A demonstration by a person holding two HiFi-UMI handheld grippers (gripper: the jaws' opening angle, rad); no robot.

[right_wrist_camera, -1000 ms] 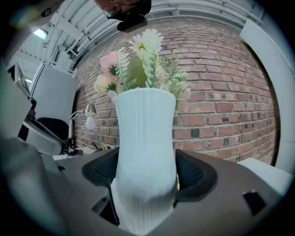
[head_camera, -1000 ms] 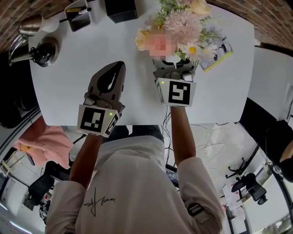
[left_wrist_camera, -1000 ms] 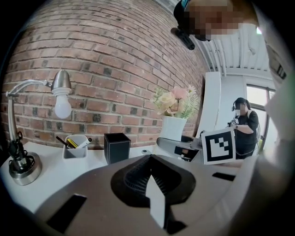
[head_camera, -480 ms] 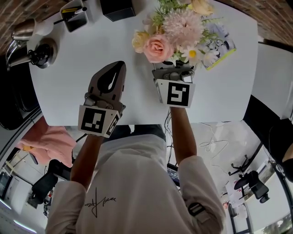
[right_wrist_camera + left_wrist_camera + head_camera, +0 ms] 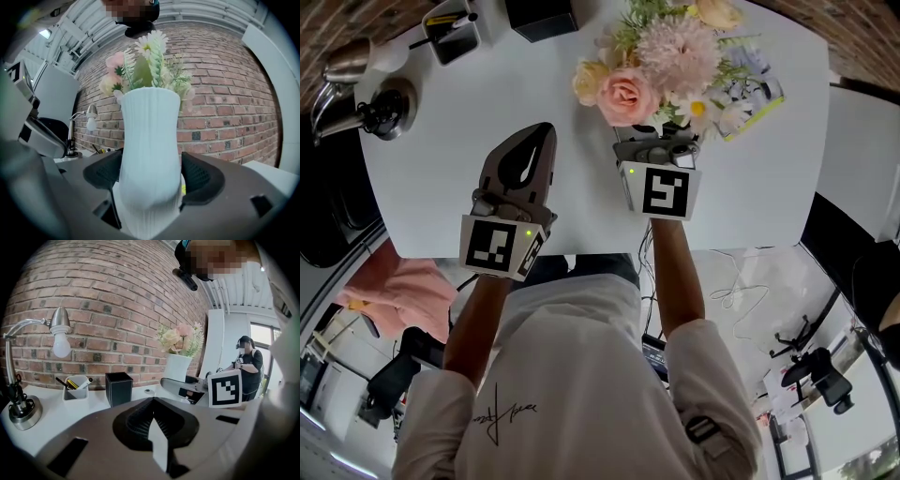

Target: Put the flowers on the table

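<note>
No text can be read. Cursive print on the shirt (image 5: 504,413), lower left of the head view, and the booklet (image 5: 757,89), upper right, are too small to make out.

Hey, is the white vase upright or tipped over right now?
Upright. In the right gripper view the vase rises straight between the right gripper's jaws, flowers on top.

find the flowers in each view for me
Head view: flowers at top centre, just beyond the right gripper.
Left gripper view: right of centre, in a white vase before the brick wall.
Right gripper view: top centre, above the vase between the jaws.
Shared landmark: the desk lamp, left in all three.
</note>
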